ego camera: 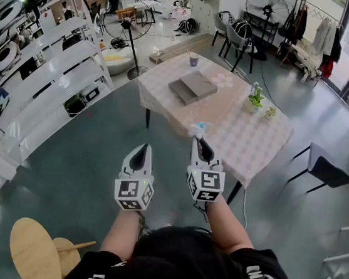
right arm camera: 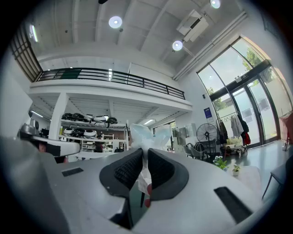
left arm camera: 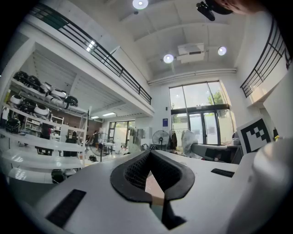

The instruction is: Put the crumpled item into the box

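Right fingers [right arm camera: 127,170]: pinching the crumpled item [right arm camera: 147,133], with its lower fold squeezed between the two black pads.
Right gripper [ego camera: 198,138]: pointing forward towards the table [ego camera: 252,148] and carrying the item at its tip.
Left fingers [left arm camera: 132,171]: meeting tip to tip with nothing between them.
Left gripper [ego camera: 140,157]: hanging idle, just beside the right fingers on their left.
Item's place: sticking out beyond the right fingertips, in the air, touching nothing but the pads.
Box [ego camera: 193,86]: lying well ahead of the right fingertips on the far part of the table. Whether it is standing open is too small to tell.
Item's look: pale blue-white and thin like film or tissue, bunching into a loose puff above the pads. It is probably weighing next to nothing.
Risk, slip: only a narrow fold is sitting in the pinch, so a quick swing forward could be pulling it free short of the box.
Risk, release: something this light may be clinging to a pad or drifting off the box if dropped from high above it.
Risk, neighbours: a cup [ego camera: 193,59] is standing beyond the box and a potted plant [ego camera: 254,96] off to the right of the fingertips. A long reach could be knocking either.
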### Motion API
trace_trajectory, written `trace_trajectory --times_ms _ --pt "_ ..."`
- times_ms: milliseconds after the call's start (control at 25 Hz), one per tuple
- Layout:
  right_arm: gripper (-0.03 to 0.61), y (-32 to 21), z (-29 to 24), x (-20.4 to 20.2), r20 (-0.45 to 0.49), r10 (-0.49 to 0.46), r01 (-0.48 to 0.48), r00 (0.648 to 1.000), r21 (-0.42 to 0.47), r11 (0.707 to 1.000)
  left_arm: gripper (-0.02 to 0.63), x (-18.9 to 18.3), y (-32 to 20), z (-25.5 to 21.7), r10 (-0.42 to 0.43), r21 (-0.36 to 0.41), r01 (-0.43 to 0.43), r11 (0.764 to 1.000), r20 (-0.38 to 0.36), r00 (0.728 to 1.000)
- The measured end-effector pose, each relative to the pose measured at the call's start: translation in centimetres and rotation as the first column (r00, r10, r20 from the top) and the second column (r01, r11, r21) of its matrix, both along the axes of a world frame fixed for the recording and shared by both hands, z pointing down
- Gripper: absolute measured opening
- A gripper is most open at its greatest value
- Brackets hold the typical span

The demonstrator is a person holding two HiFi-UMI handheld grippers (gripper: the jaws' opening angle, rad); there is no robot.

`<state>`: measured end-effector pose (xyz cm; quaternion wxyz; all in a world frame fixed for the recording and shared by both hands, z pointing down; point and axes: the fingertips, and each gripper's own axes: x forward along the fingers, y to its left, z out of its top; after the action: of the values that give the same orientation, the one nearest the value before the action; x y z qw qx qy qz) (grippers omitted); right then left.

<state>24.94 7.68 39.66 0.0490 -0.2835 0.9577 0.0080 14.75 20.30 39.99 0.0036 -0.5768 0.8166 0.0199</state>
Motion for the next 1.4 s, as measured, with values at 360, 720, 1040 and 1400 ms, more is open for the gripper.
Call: trace_trajectory --times_ms 360,720,1040,1400 --pt "0.037 0.3 0.1 0.9 0.035 -0.01 0.011 0.999 -0.016 1.0 0.0 0.6 0.2 0.5 -0.003 -0.007 0.003 1.0 -0.001 1.0" --pt "0.038 0.5 0.2 -1.7 0.016 -0.005 0.005 1.0 -0.011 1.0 0.001 -1.5 0.2 0.8 0.006 -0.005 -0.006 1.0 -0.005 1.0" --pt "0.038 1.0 1.7 -4.1 0.018 0.019 -0.019 1.0 -0.008 1.0 0.001 -4.0 0.1 2.6 0.037 0.001 -0.037 0.999 -0.003 0.999" --pt "0.038 -0.3 1.6 -6.8 0.015 0.026 -0.025 1.0 -0.02 0.999 0.001 -6.8 -0.9 2.3 0.043 0.003 -0.043 0.999 -0.01 0.999"
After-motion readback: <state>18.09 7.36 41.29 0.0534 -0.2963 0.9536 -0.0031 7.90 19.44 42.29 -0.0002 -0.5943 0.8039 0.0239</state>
